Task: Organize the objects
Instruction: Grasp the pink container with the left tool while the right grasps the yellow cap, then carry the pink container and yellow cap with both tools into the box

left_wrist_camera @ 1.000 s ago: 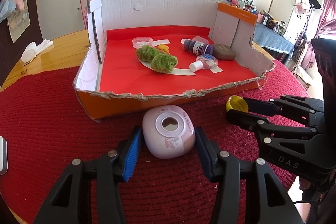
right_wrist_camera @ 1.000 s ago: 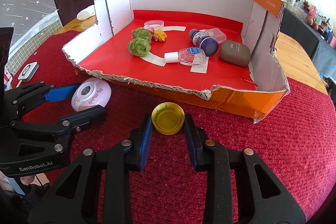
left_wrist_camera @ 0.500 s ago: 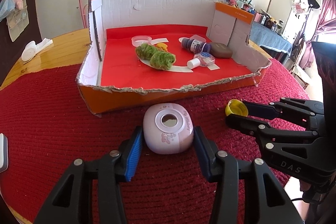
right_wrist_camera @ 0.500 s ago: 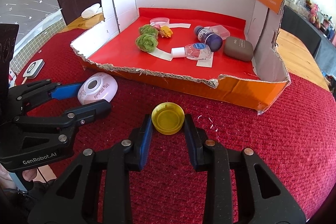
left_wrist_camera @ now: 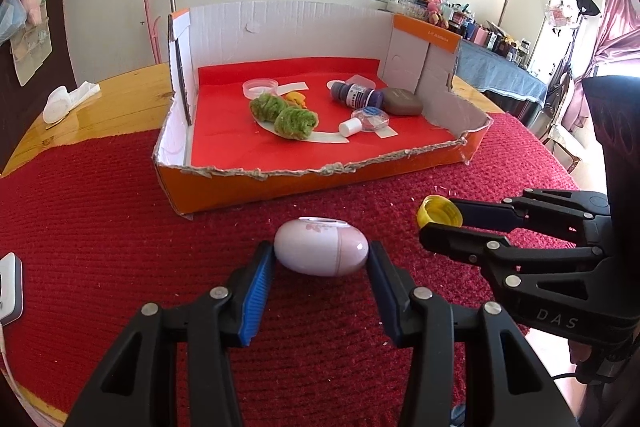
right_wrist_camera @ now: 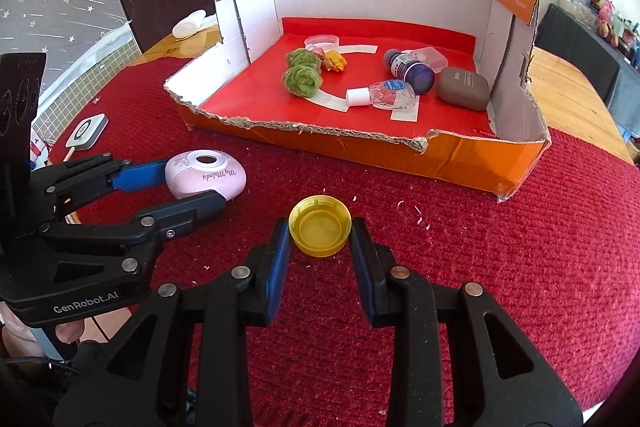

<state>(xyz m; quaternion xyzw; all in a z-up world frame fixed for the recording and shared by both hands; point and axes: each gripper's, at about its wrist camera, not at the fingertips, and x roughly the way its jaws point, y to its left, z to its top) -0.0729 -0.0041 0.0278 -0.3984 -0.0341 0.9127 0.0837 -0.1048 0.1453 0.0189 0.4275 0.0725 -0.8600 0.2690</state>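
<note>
The left gripper (left_wrist_camera: 321,261) is closed partway on the pale pink case (left_wrist_camera: 321,246), both pads pressing its sides, while the right gripper (right_wrist_camera: 320,239) is pinched narrowly on the yellow cap (right_wrist_camera: 320,225) (open side up). Ahead of both lies a strip of bare red knitted mat (right_wrist_camera: 520,247), then the torn low front wall of the cardboard box (right_wrist_camera: 400,151), the way in. Compared with a second ago the box sits farther ahead of the jaws, and the case now shows its side.
</note>
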